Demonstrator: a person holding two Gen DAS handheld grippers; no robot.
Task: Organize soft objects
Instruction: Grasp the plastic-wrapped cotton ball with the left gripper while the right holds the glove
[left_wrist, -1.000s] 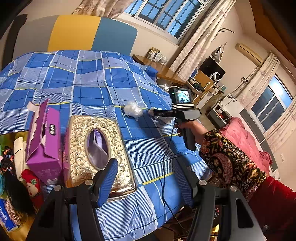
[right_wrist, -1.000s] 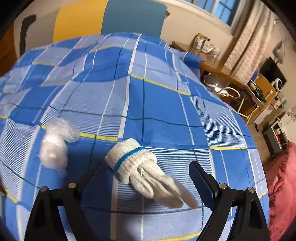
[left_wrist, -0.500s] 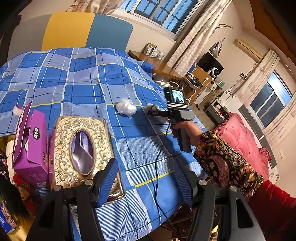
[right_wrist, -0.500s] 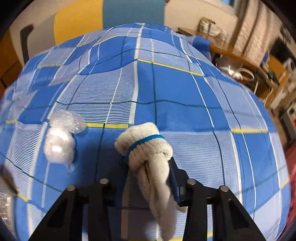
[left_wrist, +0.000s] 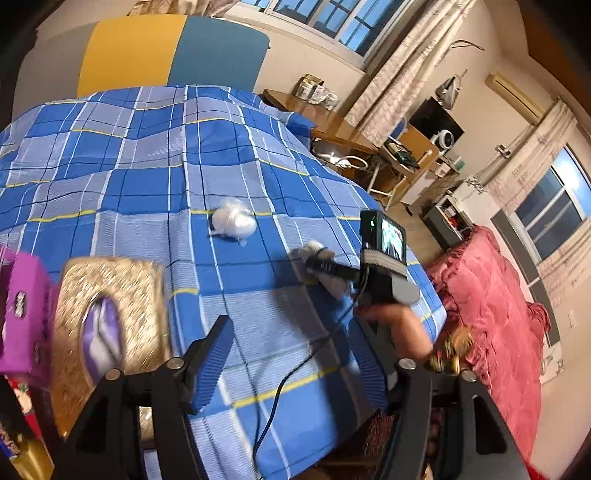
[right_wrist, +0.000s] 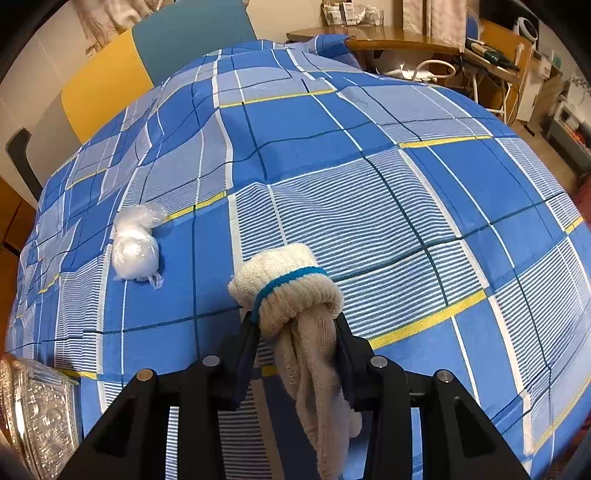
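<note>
My right gripper (right_wrist: 295, 328) is shut on a cream knitted glove (right_wrist: 291, 295) with a blue cuff band, lifted above the blue plaid cloth (right_wrist: 369, 166). The glove's fingers hang down between the jaws. The same gripper (left_wrist: 314, 264) and glove (left_wrist: 314, 251) show in the left wrist view, right of centre. A white soft ball in clear plastic wrap (right_wrist: 135, 247) lies on the cloth left of the glove, also in the left wrist view (left_wrist: 234, 221). My left gripper (left_wrist: 295, 358) is open and empty over the cloth's near part.
A gold embossed tissue box (left_wrist: 107, 314) sits at the near left, its corner in the right wrist view (right_wrist: 33, 413). A purple carton (left_wrist: 22, 310) stands left of it. A pink bedspread (left_wrist: 491, 314) lies at the right. A wooden desk (left_wrist: 332, 122) stands behind.
My right gripper closed on the glove and raised it off the cloth, swinging right. My left gripper moved, so the tissue box slid left in its view.
</note>
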